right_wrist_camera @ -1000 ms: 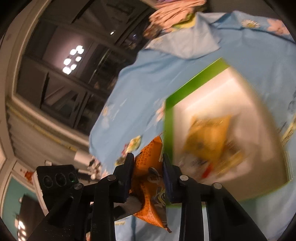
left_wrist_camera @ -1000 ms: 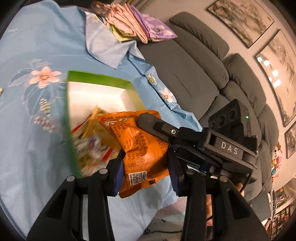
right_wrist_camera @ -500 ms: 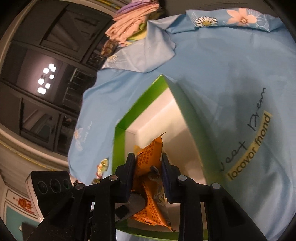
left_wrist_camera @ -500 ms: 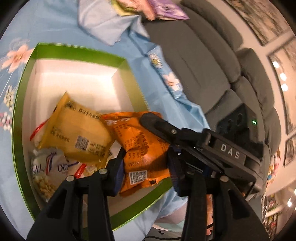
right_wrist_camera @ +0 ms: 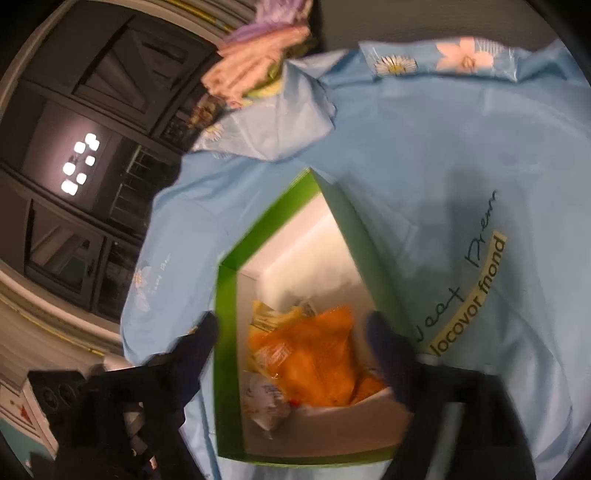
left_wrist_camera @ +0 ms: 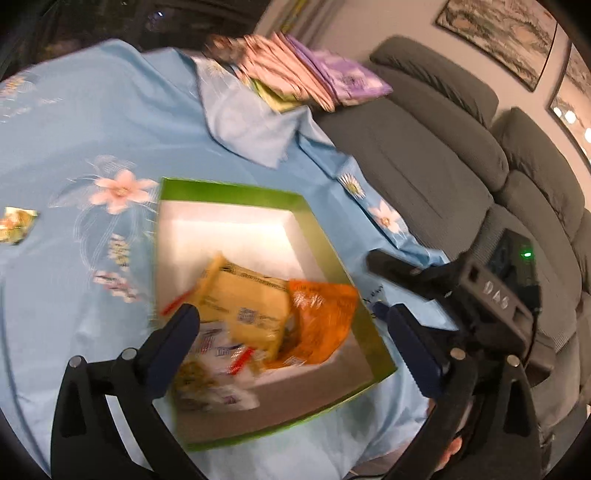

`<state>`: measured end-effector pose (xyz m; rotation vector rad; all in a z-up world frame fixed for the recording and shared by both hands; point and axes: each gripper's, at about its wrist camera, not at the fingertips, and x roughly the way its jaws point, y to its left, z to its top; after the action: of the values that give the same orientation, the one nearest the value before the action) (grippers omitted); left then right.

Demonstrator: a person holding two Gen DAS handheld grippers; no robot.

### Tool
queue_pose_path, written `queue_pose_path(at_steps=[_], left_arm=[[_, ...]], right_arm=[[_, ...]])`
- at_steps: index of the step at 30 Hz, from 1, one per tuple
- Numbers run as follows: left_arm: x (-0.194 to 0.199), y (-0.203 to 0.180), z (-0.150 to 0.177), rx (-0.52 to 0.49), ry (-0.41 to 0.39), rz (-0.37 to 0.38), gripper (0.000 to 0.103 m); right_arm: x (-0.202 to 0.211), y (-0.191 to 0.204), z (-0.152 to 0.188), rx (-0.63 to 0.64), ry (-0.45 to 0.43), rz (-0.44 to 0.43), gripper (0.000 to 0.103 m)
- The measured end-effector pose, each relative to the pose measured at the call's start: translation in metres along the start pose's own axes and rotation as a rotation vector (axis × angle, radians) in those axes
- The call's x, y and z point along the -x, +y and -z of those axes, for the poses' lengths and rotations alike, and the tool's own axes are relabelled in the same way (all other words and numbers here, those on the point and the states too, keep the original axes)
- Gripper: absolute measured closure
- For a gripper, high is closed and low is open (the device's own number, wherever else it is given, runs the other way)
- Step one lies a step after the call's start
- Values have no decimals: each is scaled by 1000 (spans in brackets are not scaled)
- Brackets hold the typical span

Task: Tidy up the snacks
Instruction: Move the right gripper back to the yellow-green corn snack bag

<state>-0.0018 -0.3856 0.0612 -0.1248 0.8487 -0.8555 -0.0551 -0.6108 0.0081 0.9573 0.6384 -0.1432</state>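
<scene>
Warm indoor light falls from above; my box (left_wrist_camera: 236,192) glows almost blown-out white on its inner floor, with its near wall in grey shadow. Both views are smeared by motion blur, worst on the packets and on my right gripper (right_wrist_camera: 291,328). The fisheye bends everything outward, with black vignette filling the corners. Ceiling lamps reflect in the dark window (right_wrist_camera: 79,162).

A grey sofa (left_wrist_camera: 461,173) with thick padded cushions runs along the right side of the left wrist view, against a pale wall (left_wrist_camera: 402,18) hung with framed landscape pictures (left_wrist_camera: 495,37). A light blue cloth (left_wrist_camera: 92,147) printed with pink and white flowers covers the surface beside it, and folded fabrics (left_wrist_camera: 306,81) (pink, purple, green) are stacked at its far edge. In the right wrist view, dark panelled windows (right_wrist_camera: 92,147) reflect a cluster of ceiling lights (right_wrist_camera: 79,162).
</scene>
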Motion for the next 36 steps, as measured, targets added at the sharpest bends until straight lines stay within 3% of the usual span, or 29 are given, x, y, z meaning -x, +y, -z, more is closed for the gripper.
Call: queue_pose_path(at_steps=[4,8,10,13,16,19,21,27,33,36], left_arm=[[42,21,13,11,-93,-29,1],[123,45,42,23,-404,-112,0],[160,57,54,6,-490,-173,0],[204,74,70,-15,-516,-253,0],[249,99,93,56,-571,-315,0],[304,123,130,159,-802,-384,0],[326,137,144,200,-879,-436,0],[345,189,150,314,-850,-438,0],[350,233,162,412,-780,-486,0],[340,247,171,417,-747,-589,0]], right_arm=[[17,29,8,82,-68,47,9],[22,64,25,149,-52,-57,5],[18,87,36,205,-15,-126,2],[-1,123,52,276,45,-208,1],[-31,157,70,327,124,-185,1],[-68,195,93,402,214,-208,1],[-94,218,106,440,266,-199,1],[-178,281,148,607,336,-89,1],[-262,314,157,764,298,72,1],[-305,316,154,770,346,122,1]])
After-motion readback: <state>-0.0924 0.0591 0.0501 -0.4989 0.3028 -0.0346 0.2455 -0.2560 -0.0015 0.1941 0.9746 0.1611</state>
